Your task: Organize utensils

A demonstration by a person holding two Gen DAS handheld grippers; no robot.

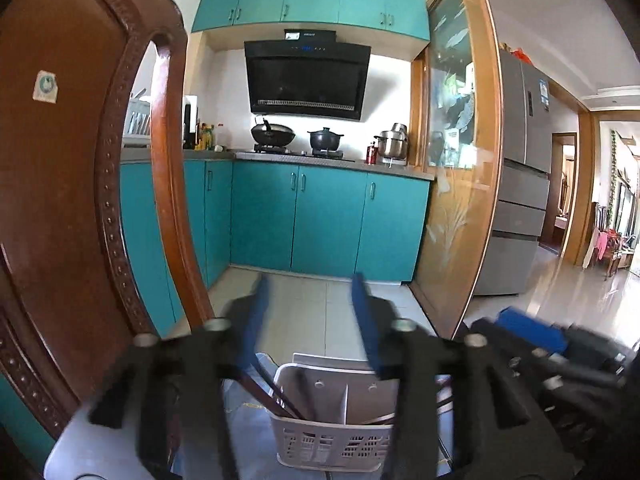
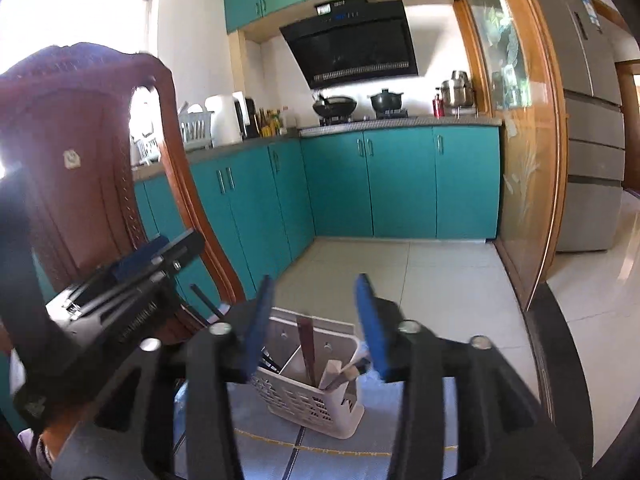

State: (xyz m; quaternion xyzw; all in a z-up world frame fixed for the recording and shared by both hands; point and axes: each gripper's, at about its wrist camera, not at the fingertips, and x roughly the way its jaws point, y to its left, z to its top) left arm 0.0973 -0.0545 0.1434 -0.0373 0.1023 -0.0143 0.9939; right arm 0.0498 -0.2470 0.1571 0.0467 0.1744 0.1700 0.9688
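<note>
A white slotted utensil caddy [image 2: 316,396] stands on a blue-grey mat, with a divider down its middle. One side holds dark chopsticks [image 2: 266,360]. The other side holds a brown-handled utensil [image 2: 307,350] and pale-handled ones [image 2: 340,374]. The caddy also shows in the left wrist view [image 1: 332,440], with dark chopsticks [image 1: 276,390] leaning in its left compartment. My left gripper [image 1: 312,300] is open and empty above the caddy. My right gripper [image 2: 316,300] is open and empty above and behind the caddy. Each gripper shows at the edge of the other's view.
A carved wooden chair back [image 1: 80,160] stands close on the left. Teal kitchen cabinets [image 1: 328,220], a stove with pots [image 1: 296,136] and a range hood lie ahead. A wood-framed glass door [image 1: 456,160] and a grey fridge [image 1: 520,160] are on the right.
</note>
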